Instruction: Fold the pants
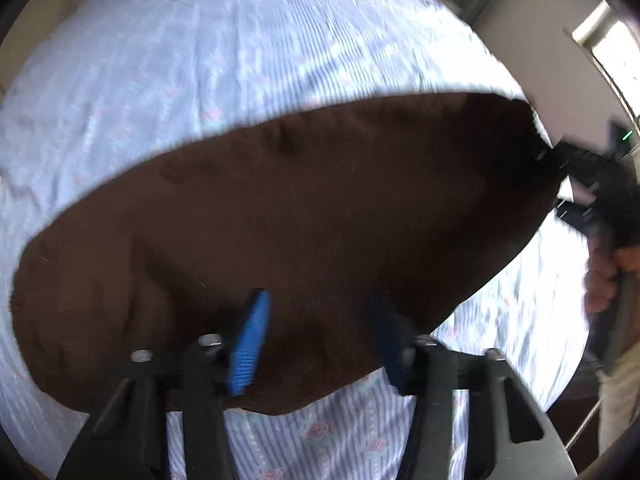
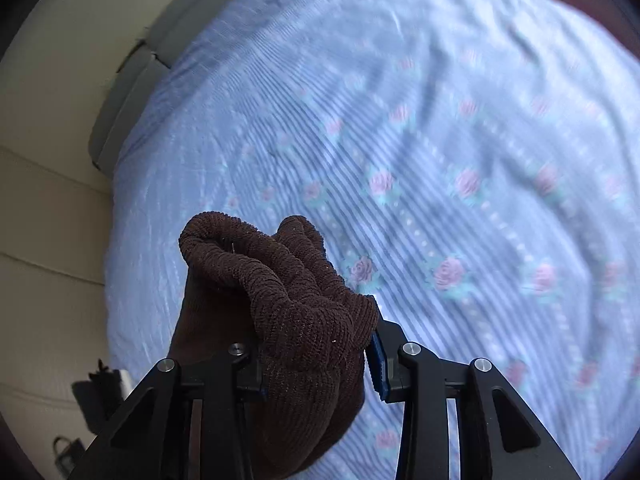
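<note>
Folding is only beginning: brown pants (image 1: 300,208) are lying spread on the bed (image 1: 200,52). Right gripper (image 2: 320,360) is clamping a bunched edge; left gripper (image 1: 316,340) fingers are standing apart over the cloth, gripping nothing.

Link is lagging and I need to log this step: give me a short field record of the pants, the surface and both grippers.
garment: brown pants, ribbed knit, spread on the bed
surface: bed sheet, pale blue stripes with pink roses
left gripper: over the near edge of the pants, blue pads on either side of the cloth; grip unclear
right gripper: jaws clamped on a bunched end of the pants
right gripper, other view: at the far right corner of the pants, held by a hand
image quality: motion blur in both views
</note>
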